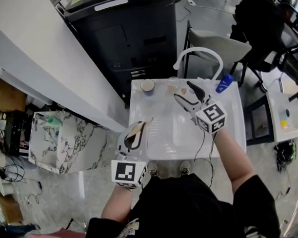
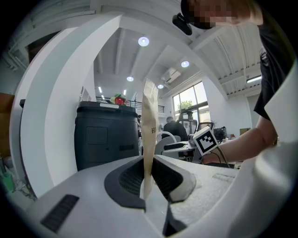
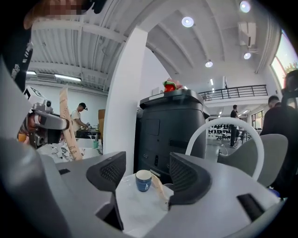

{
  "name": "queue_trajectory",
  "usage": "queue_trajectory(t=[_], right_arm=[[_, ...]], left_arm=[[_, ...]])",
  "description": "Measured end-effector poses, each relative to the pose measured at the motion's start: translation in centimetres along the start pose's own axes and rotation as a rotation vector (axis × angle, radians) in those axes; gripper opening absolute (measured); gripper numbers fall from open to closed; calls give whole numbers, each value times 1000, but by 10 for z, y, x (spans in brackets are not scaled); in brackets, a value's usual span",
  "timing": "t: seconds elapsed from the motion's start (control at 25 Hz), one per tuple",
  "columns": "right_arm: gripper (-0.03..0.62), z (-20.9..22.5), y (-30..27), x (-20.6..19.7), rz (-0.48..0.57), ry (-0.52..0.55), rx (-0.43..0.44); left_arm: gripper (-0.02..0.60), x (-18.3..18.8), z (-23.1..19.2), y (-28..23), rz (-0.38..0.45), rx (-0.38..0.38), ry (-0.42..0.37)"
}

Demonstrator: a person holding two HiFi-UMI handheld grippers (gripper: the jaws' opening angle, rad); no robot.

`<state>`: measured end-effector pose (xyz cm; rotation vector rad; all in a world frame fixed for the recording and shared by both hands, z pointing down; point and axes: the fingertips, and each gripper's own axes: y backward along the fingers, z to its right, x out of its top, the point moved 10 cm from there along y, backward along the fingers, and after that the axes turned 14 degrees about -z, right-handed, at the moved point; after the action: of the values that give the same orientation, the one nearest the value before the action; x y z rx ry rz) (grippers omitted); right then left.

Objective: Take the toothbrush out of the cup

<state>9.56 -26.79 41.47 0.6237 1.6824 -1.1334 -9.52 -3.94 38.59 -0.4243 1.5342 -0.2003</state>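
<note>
Over the white table, the left gripper was clamped on a wrapped toothbrush. The right gripper stood wide open, a second toothbrush just inside its right jaw. Centring on it before closing seemed advisable.

- White surface, the landmark, stands on a grey floor.
- Black cabinet stands just behind the surface's far edge, with a red and green object on top.
- White chair with an arched back stands behind its far right corner.
- Blue bottle sits at that corner.
- Marble-patterned slab lies to its left.
- Person in black sits beyond it, far right.
</note>
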Motion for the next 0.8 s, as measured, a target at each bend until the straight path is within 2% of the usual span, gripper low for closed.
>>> queue_trajectory(t=[0.8], right_arm=[[265,27,-94,-76,-216,-81,63]], left_arm=[[43,-12,-18,-14,-63,35,28]])
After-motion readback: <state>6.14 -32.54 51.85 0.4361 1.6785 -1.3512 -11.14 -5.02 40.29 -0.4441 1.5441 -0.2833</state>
